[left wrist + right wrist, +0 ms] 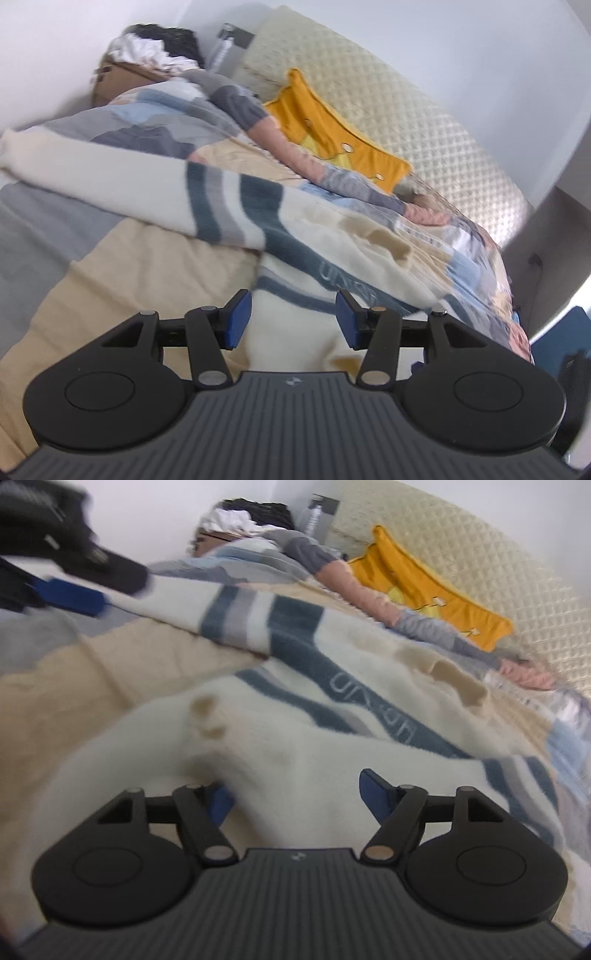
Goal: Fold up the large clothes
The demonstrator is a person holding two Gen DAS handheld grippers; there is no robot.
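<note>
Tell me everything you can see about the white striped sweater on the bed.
The sweater is a fuzzy, knit-looking cream garment with dark teal and grey stripes and pale lettering on one teal band. It lies loosely spread and rumpled across the beige sheet, partly over a patchwork quilt, not yet neatly folded. The right gripper stands open with cream fabric bunched between its fingers. The left gripper sits open over another part.
</note>
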